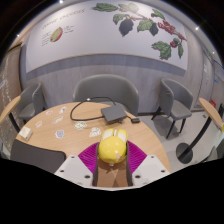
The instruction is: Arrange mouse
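The gripper holds a yellow mouse between its pink pads, fingers closed in against both sides of it, above the near edge of the table; no containers show; the round wooden table carries a dark flat device near its far edge with a black cable looping leftward, and small white bits toward the left; grey chairs stand around it; behind, a white wall bears a mural of leaves and fruit.
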Demonstrator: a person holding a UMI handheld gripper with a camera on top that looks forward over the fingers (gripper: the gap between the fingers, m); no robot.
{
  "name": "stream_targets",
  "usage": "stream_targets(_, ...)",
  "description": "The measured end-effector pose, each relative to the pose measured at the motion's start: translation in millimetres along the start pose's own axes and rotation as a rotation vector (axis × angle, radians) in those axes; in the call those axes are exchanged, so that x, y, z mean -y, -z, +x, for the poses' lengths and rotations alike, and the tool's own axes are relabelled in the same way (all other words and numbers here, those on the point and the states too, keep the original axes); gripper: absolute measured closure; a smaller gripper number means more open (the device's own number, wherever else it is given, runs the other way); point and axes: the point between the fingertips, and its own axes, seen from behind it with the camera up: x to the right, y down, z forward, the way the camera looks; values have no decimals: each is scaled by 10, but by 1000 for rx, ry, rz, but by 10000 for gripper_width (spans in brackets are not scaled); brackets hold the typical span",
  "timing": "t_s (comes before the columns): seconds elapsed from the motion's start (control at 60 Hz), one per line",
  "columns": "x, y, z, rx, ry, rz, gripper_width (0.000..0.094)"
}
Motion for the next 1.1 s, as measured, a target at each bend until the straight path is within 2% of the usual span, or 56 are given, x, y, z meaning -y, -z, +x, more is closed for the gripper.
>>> stream_targets(0.067, 72, 172, -60, 27, 16, 35, 551)
stream_targets(0.167, 362, 731, -481, 144, -6, 118, 551)
stream_targets(0.25, 605, 1289, -978, 224, 22, 209, 553)
stream_targets(0.317, 541, 1644, -1483, 300, 44, 229, 553)
stream_targets(0.383, 257, 1752, -1921, 367, 61, 190, 553)
stream_targets(0.5, -407, 1619, -2435, 427, 68, 62, 556)
stream_targets(0.6, -919, 1446, -2514, 424, 48, -50, 556)
stream_targets(0.667, -1040, 1485, -2539, 405, 20, -95, 552)
stream_targets(0.7, -1003, 1475, -2546, 406, 16, -71, 523)
stream_targets(0.817, -1022, 1485, -2544, 434, 0, -91, 400)
stream_targets(0.917, -1036, 1648, -2377, 435, 69, -78, 63)
stream_targets(0.95, -1044, 1724, -2308, 440, 99, -64, 87)
stream_targets(1.1, -1191, 2196, -1908, 487, 119, -69, 77)
